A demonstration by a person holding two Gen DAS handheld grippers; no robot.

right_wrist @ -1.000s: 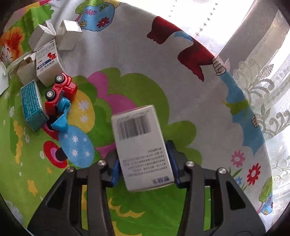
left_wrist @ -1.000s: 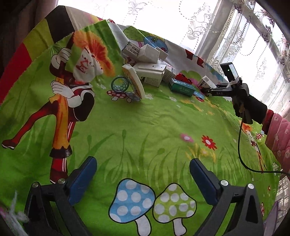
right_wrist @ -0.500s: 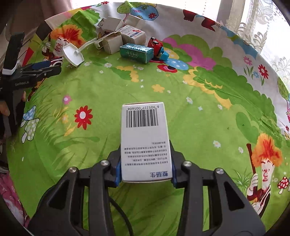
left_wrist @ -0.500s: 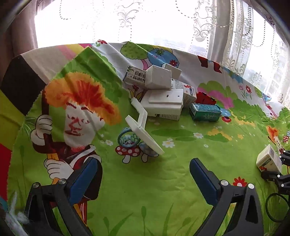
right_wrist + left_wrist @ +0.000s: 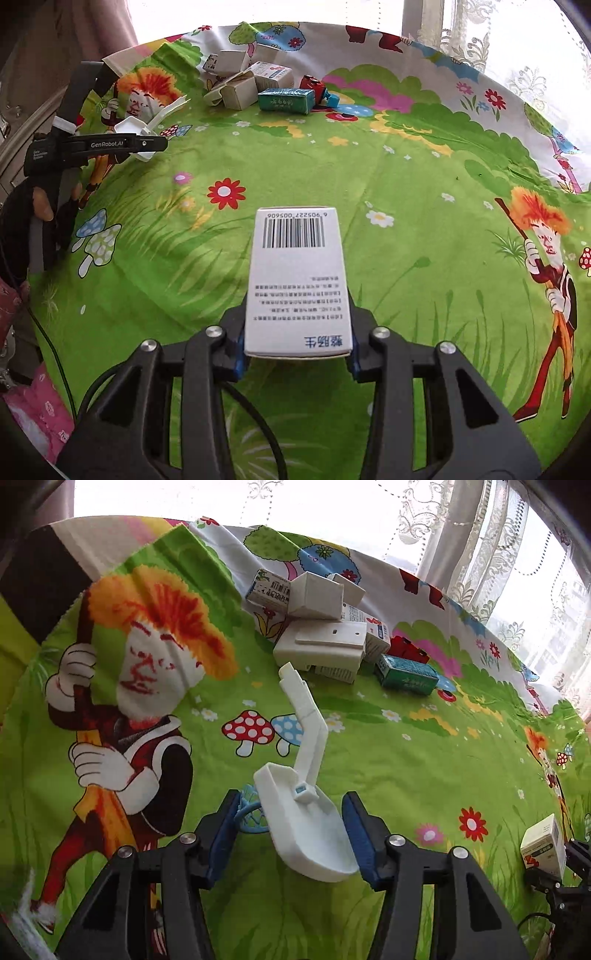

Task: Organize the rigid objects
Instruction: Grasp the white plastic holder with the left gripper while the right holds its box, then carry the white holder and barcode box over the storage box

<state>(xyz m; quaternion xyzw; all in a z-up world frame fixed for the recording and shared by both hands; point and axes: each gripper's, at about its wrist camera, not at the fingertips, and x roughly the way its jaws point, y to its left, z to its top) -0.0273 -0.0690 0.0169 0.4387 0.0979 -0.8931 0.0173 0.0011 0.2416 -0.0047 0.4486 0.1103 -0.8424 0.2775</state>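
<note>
A white toy basketball hoop [image 5: 306, 823], a backboard on a jointed arm with a blue ring [image 5: 249, 814], stands on the cartoon cloth. My left gripper [image 5: 291, 805] straddles its backboard and its jaws are closing. The right pad touches the board's edge and the left pad meets the blue ring. In the right wrist view the left gripper [image 5: 155, 144] covers that toy [image 5: 131, 127] at far left. My right gripper [image 5: 297, 332] is shut on a white medicine box [image 5: 297, 277] with a barcode, held above the green cloth. That box [image 5: 541, 845] also shows at the left wrist view's right edge.
A pile sits at the cloth's far side: white cartons [image 5: 317, 598], a flat white device [image 5: 321, 646], a green box [image 5: 406, 675] and a red toy car [image 5: 406, 650]. A lace curtain hangs behind. A gloved hand [image 5: 40, 206] and cable are at left.
My left gripper moved forward onto the toy hoop and its jaws narrowed around the backboard. My right gripper swung away from the pile with the white box, over to the cloth's near side.
</note>
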